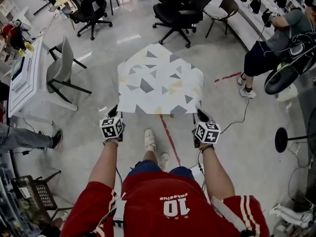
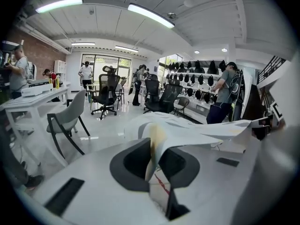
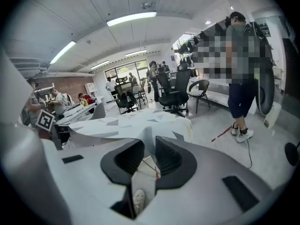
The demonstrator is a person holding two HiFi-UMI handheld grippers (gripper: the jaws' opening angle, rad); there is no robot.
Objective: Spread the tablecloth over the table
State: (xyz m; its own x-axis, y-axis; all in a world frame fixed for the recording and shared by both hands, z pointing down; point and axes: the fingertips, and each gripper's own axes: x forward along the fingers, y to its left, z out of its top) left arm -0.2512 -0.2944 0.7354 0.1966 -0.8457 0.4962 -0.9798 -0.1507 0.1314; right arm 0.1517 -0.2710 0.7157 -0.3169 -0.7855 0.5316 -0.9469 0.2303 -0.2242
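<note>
A white tablecloth [image 1: 159, 80] with grey triangles and faint yellow marks hangs spread out flat in front of me, above the floor. My left gripper [image 1: 114, 113] is shut on its near left corner, and my right gripper [image 1: 200, 115] is shut on its near right corner. In the left gripper view the cloth [image 2: 187, 128] is pinched between the dark pads and stretches away to the right. In the right gripper view the cloth [image 3: 136, 125] runs from the jaws off to the left. The table is hidden beneath the cloth.
Black office chairs [image 1: 182, 9] stand beyond the cloth. A grey chair [image 1: 61, 70] and a white desk [image 1: 24, 78] are at the left. A person [image 1: 276, 38] stands at the right by a shelf of black helmets. A red floor line [image 1: 170, 139] runs by my feet.
</note>
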